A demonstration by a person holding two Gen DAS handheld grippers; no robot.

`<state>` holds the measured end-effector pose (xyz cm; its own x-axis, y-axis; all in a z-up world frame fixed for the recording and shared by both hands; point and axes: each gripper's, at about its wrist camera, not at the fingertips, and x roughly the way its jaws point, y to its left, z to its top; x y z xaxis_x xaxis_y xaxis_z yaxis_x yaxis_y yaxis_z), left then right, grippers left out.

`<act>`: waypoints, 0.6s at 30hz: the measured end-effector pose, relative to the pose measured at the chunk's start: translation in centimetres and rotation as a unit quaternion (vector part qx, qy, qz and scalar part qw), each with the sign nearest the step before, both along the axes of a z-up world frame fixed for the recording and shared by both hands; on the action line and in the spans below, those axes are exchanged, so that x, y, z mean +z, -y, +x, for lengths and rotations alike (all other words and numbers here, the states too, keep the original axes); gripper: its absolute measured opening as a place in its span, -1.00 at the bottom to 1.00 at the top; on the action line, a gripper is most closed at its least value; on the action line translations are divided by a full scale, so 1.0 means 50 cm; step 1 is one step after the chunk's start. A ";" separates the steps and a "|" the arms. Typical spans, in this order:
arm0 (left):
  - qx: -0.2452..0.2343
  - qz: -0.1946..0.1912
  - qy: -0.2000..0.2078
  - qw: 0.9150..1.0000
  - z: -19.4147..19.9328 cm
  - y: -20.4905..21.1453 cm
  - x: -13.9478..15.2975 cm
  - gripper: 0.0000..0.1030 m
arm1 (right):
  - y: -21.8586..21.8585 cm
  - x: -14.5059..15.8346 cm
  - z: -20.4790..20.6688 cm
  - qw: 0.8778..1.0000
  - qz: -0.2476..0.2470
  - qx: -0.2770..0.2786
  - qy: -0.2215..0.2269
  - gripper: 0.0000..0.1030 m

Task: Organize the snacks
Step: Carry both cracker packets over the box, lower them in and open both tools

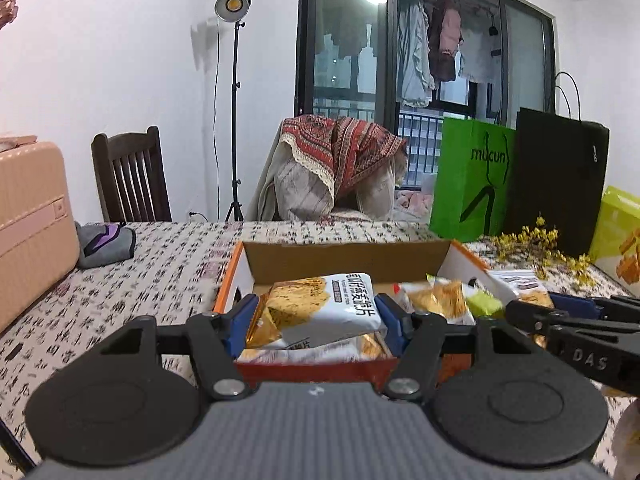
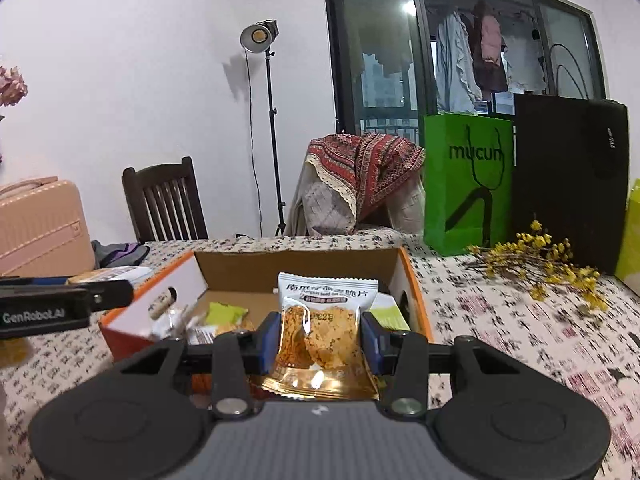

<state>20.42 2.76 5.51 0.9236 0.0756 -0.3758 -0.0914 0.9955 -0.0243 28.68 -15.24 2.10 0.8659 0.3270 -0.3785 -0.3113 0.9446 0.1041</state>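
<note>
An open cardboard box (image 1: 348,256) with orange outer walls stands on the patterned tablecloth and holds several snack packets (image 1: 436,300). My left gripper (image 1: 318,316) is shut on a white and gold snack packet (image 1: 340,300), held sideways above the box's near end. A similar packet lies just under it. In the right wrist view my right gripper (image 2: 320,336) is shut on another white and gold snack packet (image 2: 326,300), upright in front of the box (image 2: 296,266). Each gripper shows in the other's view: the right gripper (image 1: 532,306) at the right, the left gripper (image 2: 112,286) at the left.
A pink suitcase (image 1: 32,220) and a grey cloth (image 1: 104,244) sit at the table's left. A green paper bag (image 1: 472,184), a black bag (image 1: 560,180) and yellow dried flowers (image 1: 540,248) stand at the back right. Behind the table are a wooden chair (image 1: 132,176) and a lamp stand (image 1: 234,120).
</note>
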 end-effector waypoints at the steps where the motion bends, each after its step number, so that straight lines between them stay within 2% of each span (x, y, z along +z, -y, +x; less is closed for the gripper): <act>1: 0.000 -0.001 0.002 1.000 0.009 0.001 0.004 0.25 | -0.006 0.004 0.008 1.000 0.000 0.000 0.000 -0.19; 10: 0.029 -0.025 0.003 0.999 0.117 -0.014 -0.003 0.25 | -0.059 0.027 0.122 1.000 0.013 -0.011 -0.006 -0.20; 15: 0.042 -0.046 0.010 0.998 0.141 -0.046 -0.055 0.25 | -0.054 -0.015 0.141 0.999 0.029 -0.004 0.026 -0.20; 18: 0.035 -0.051 0.002 0.998 0.148 -0.058 -0.061 0.25 | -0.054 -0.029 0.149 0.999 0.016 0.002 0.030 -0.20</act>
